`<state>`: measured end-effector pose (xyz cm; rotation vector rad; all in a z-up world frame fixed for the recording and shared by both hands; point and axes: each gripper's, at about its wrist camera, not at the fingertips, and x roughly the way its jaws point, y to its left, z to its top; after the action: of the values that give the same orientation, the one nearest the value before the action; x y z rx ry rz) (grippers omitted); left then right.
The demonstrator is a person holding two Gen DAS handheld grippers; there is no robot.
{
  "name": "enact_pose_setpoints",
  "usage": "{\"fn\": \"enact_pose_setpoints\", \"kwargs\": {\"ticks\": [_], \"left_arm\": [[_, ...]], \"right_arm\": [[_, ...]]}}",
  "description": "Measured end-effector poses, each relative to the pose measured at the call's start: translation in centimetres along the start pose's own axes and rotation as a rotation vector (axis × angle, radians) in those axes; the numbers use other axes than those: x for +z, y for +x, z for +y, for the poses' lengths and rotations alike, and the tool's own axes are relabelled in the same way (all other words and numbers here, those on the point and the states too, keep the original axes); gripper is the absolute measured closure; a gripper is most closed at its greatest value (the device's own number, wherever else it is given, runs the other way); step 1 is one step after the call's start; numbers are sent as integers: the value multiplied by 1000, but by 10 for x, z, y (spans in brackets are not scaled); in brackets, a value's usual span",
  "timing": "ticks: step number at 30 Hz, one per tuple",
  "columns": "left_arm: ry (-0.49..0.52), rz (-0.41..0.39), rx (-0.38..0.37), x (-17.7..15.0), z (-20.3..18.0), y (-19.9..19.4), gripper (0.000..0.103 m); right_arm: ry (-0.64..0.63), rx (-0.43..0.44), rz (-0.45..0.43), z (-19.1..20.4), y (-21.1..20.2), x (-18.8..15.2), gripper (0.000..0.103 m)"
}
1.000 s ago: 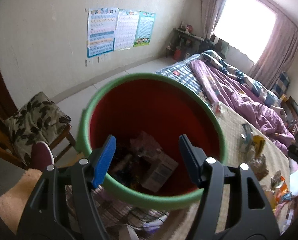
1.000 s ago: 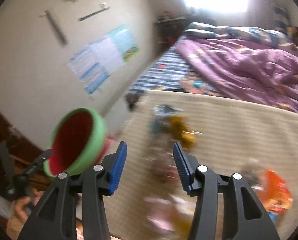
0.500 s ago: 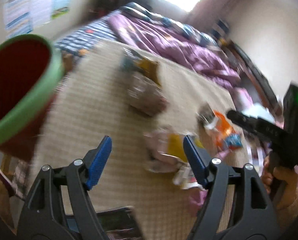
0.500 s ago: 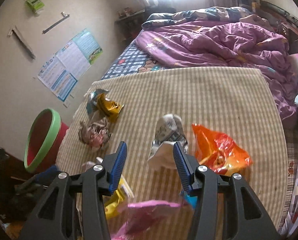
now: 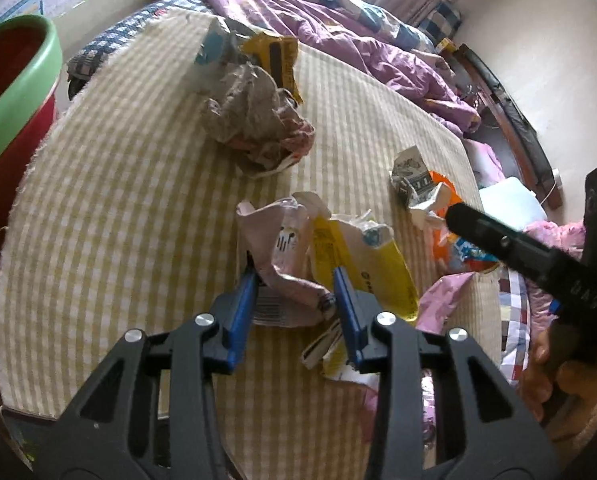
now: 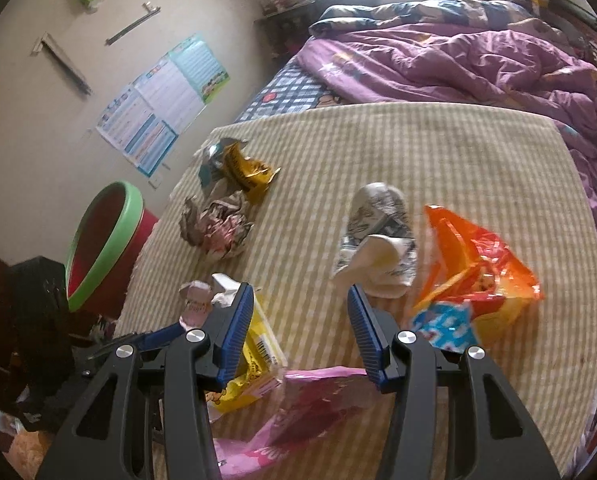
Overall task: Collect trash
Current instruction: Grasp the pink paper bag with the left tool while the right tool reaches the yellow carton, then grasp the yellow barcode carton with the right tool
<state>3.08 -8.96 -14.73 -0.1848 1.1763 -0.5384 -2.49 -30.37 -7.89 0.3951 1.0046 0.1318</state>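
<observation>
The left gripper (image 5: 294, 300) is down on the checked mat (image 5: 118, 200) with its blue fingers (image 5: 244, 308) on either side of a crumpled pink wrapper (image 5: 282, 256); the pads sit at the wrapper's edges, but whether they are actually pinching it I cannot tell. Just right of that gripper lies a yellow packet (image 5: 362, 264), partly under the wrapper. Ahead of it is a grey crumpled wad (image 5: 254, 116), and beyond the wad a yellow and silver foil bag (image 5: 276, 56). Ahead and to the right sits a newsprint ball (image 5: 412, 184), touching an orange bag (image 5: 446, 236). The bin (image 5: 14, 92) (red, green rim) stands off the mat's edge, far left of the left gripper.

The right gripper (image 6: 300, 320) hovers above the mat with its jaws spread wide and nothing between them. The newsprint ball (image 6: 378, 236) lies just ahead of its right finger, the orange bag (image 6: 478, 268) to the right. A pink bag (image 6: 298, 412) lies below it, near the mat's front edge. The bin (image 6: 106, 244) is well off to its left.
</observation>
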Motion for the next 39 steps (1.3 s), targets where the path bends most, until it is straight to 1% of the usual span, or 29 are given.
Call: {"fn": "enact_pose_setpoints", "kwargs": {"ticks": [4, 6, 8, 12, 16, 18, 21, 23, 24, 25, 26, 28, 29, 30, 33, 39], "left_arm": [[-21, -62, 12, 3, 0, -16, 66], [-28, -103, 28, 6, 3, -26, 66], [-34, -152, 57, 10, 7, -40, 66], [-48, -234, 109, 16, 15, -64, 66], [-56, -291, 129, 20, 23, -84, 66], [-62, -317, 142, 21, 30, -93, 66], [-80, -340, 155, 23, 38, -102, 66], [-90, -351, 165, 24, 44, -107, 66], [-97, -357, 172, 24, 48, -110, 66], [-102, -363, 178, 23, 52, -113, 66], [-108, -368, 182, 24, 54, -115, 66], [-120, -378, 188, 23, 61, -119, 66], [-127, -383, 191, 23, 64, -121, 66], [-131, -387, 193, 23, 66, -123, 66], [-137, -394, 196, 23, 69, -124, 66], [-127, -384, 193, 23, 71, -122, 66]], "right_arm": [[-58, 1, 14, 16, 4, 3, 54], [-98, -15, 28, 26, 7, 2, 49], [-123, -22, 46, 33, 13, 0, 49], [-147, -6, 99, 44, 29, -9, 49], [-164, -22, 125, 50, 38, -15, 49], [-173, -32, 137, 51, 40, -16, 46], [-188, -49, 182, 53, 49, -22, 42], [-200, -65, 196, 54, 54, -28, 42], [-200, -54, 193, 53, 55, -31, 43], [-206, -54, 185, 54, 53, -33, 44], [-216, -56, 176, 55, 53, -33, 48], [-226, -52, 158, 56, 49, -32, 75], [-215, -31, 149, 56, 47, -30, 80], [-200, -15, 129, 55, 44, -27, 82], [-199, -3, 75, 58, 33, -19, 83], [-194, 12, 16, 65, 24, -4, 83]]}}
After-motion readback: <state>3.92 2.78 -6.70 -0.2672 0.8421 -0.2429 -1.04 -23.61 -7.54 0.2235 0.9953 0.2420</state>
